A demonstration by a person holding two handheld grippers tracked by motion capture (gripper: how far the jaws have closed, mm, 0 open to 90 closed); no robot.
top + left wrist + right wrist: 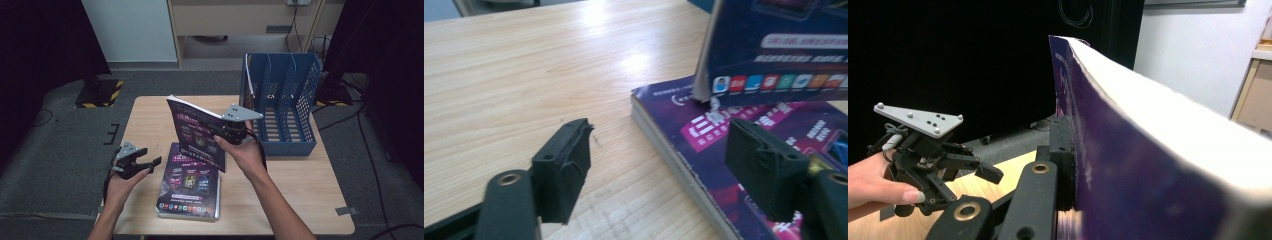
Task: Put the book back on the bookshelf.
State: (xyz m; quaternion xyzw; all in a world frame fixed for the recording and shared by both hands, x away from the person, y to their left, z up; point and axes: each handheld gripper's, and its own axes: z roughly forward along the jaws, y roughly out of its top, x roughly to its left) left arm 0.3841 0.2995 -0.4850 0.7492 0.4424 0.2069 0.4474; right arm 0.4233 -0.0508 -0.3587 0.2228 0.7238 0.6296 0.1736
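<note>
My right gripper [220, 131] is shut on a purple book [197, 135], holding it up, tilted, over the middle of the wooden table [150, 115]. In the right gripper view one jaw presses the purple cover [1128, 165]; the book hides the other. A second, similar book [190, 182] lies flat near the front edge. My left gripper [153, 155] is open just left of that book, low over the table. In the left gripper view its jaws [659, 135] straddle the lying book's left edge [694, 125] without touching, and the raised book [784, 45] hangs beyond. The left gripper [983, 167] also shows at left in the right gripper view.
A blue slotted file rack [285, 100] with upright dividers stands at the table's back right, close behind the right hand. A black stand on a base with yellow-black stripes [100, 92] sits on the floor at the left. Cables run across the floor to the right.
</note>
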